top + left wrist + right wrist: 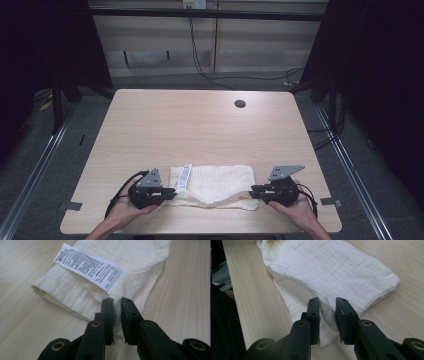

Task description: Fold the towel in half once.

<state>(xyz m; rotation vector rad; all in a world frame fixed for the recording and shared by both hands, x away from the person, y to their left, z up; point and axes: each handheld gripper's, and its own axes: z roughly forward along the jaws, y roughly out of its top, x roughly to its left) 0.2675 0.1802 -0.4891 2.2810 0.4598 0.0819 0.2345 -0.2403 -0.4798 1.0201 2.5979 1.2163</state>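
The left gripper (170, 192) and right gripper (253, 190) each stand slightly parted over an end of the folded white cloth (215, 182) on the tabletop (200, 125), fabric loose between their jaws.

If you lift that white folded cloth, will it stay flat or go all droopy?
The cream-white folded woven cloth would probably droop: its near edge already sags between the grippers. It looks thin and light, so likely easy to lift. Its layers may slide apart.
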